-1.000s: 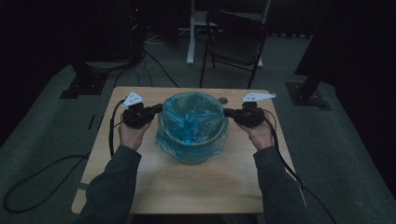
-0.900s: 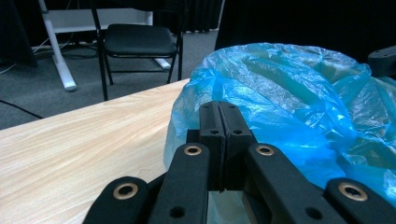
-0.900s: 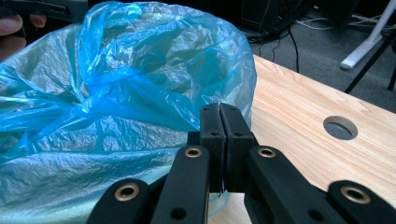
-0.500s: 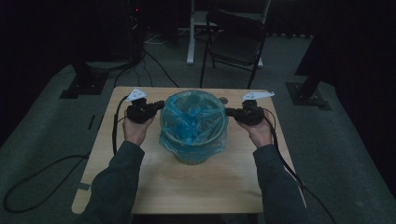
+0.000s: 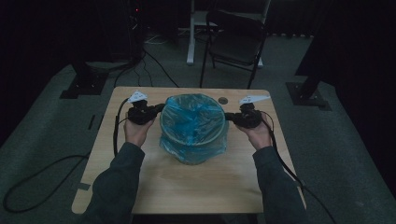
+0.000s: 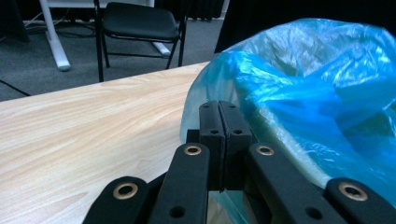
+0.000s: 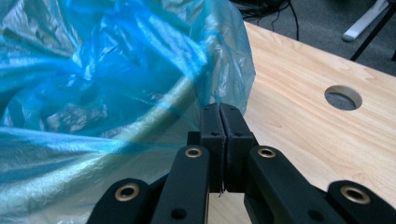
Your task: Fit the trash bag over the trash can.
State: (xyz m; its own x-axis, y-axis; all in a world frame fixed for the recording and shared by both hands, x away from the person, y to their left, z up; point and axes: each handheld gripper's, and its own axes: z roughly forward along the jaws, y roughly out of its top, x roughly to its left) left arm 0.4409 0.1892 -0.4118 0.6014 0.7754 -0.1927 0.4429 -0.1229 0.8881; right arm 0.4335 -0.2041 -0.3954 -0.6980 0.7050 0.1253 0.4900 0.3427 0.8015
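Observation:
A round bin lined with a blue plastic bag stands in the middle of the wooden table. The bag's film is folded out over the rim and hangs down the sides. My left gripper is at the bin's left rim, its jaws pressed together at the bag's edge. My right gripper is at the right rim, jaws likewise together where the bag's hanging edge meets their tips. The thin film between the pads is hard to make out.
A round hole is cut in the table behind the bin, close to the right gripper. A black folding chair and a white stand leg are on the floor beyond the table. Cables trail off the left side.
The left hand has come down and in toward the bin's rim. The bag, bunched up above the bin before, now lies lower and flatter over the rim. The right hand has stayed put.

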